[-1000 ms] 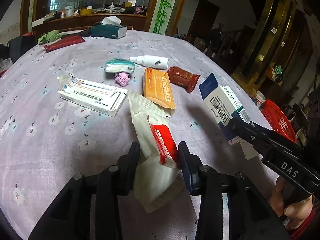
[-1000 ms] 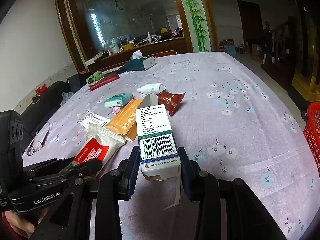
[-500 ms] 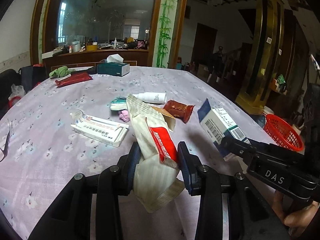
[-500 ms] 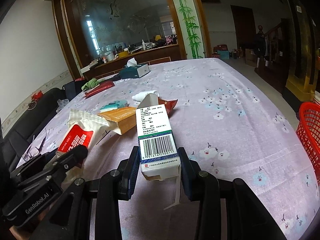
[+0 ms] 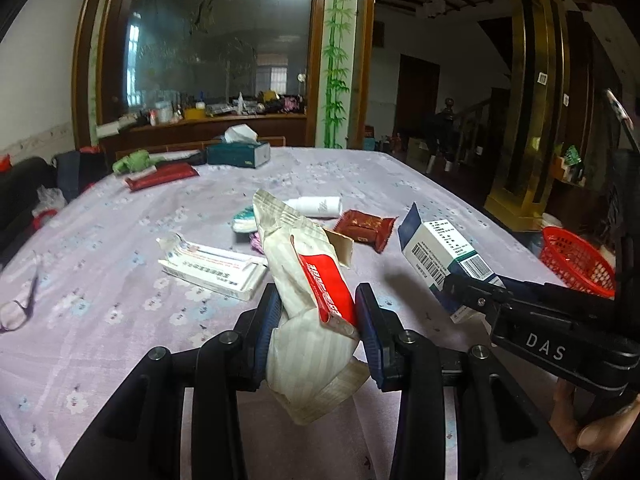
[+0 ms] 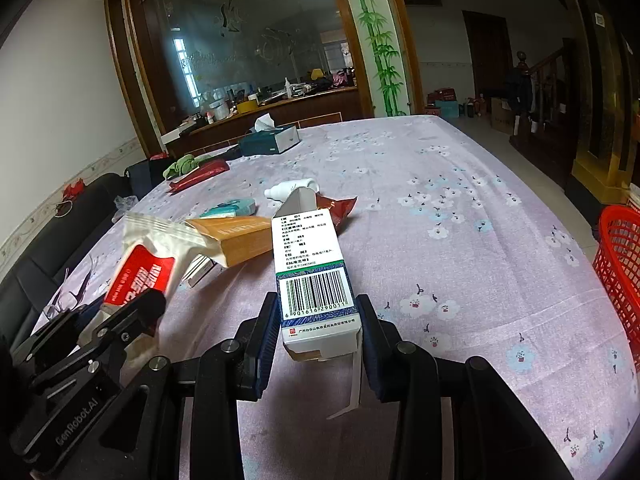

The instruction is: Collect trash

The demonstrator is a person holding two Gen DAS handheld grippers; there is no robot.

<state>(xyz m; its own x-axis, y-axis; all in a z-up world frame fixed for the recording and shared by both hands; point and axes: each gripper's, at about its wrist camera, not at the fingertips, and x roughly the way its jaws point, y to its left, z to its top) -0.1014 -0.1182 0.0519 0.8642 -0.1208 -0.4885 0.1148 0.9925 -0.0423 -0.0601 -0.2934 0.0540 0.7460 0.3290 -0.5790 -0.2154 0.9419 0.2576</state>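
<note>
three cartons [image 5: 216, 270], two wrappers [image 5: 308, 276], one bottle [image 5: 316, 206], one basket [image 5: 576, 260]

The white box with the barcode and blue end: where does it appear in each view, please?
Left wrist view: the white cardboard box with the barcode is at right of centre, held by the right gripper.
Right wrist view: the box is at lower centre, between that gripper's fingers.
Shared landmark: the red plastic basket, at the right edge in both.

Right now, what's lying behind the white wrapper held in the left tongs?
Behind the white wrapper an orange box peeks out, with a pink scrap and teal packet beside it. Most of the box is covered in the left view.
</note>
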